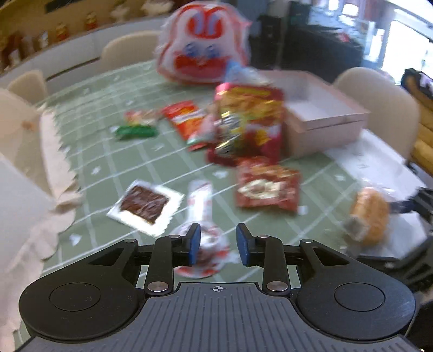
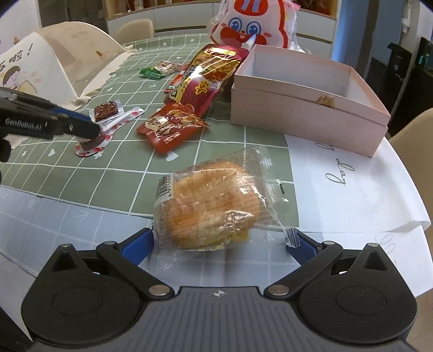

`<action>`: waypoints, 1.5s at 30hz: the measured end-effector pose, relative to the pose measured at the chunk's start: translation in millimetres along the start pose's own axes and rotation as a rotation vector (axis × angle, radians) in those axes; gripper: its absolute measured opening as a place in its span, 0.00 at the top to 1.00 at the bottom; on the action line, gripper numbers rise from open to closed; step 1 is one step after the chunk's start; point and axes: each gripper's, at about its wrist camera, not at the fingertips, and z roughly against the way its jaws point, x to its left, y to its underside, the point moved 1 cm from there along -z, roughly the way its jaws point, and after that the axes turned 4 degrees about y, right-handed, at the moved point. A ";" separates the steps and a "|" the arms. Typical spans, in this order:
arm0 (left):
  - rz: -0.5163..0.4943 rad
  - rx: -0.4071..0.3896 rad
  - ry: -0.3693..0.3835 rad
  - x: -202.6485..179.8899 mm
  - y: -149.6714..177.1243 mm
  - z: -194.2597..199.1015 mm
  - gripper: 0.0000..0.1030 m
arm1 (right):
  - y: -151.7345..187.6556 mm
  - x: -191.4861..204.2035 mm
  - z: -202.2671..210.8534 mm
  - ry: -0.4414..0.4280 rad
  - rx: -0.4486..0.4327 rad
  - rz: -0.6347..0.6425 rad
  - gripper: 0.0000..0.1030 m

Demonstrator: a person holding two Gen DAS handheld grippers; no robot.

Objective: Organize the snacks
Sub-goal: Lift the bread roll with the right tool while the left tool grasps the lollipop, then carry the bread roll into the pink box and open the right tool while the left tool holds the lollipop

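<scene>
My left gripper (image 1: 218, 242) is open, its blue pads on either side of the round end of a red-and-white lollipop packet (image 1: 201, 232) on the green checked tablecloth (image 1: 113, 162). In the right wrist view it (image 2: 93, 130) hovers over that packet (image 2: 94, 140). My right gripper (image 2: 223, 241) is wide open around a wrapped bread bun (image 2: 211, 208), pads at the wrapper's sides; the bun also shows in the left wrist view (image 1: 369, 214). The open pink box (image 2: 305, 89) stands behind it.
Loose snacks lie on the table: a dark square packet (image 1: 146, 205), a red packet (image 2: 170, 127), a big red bag (image 2: 208, 75), a green-ended packet (image 2: 159, 69). A rabbit-face bag (image 2: 254, 24) stands at the back. A cream paper box (image 2: 54, 59) is at the left.
</scene>
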 end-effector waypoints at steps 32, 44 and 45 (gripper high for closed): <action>0.056 0.040 0.029 6.3 8.2 -21.0 0.48 | 7.3 -10.3 23.3 0.227 -0.001 0.264 0.05; 0.152 0.050 0.048 -10.0 23.7 -6.4 0.54 | -5.3 -51.7 49.2 0.142 -0.017 0.048 0.05; 0.172 0.044 0.048 -7.4 22.4 -5.9 0.54 | -6.7 -50.4 43.5 0.135 0.023 0.037 0.06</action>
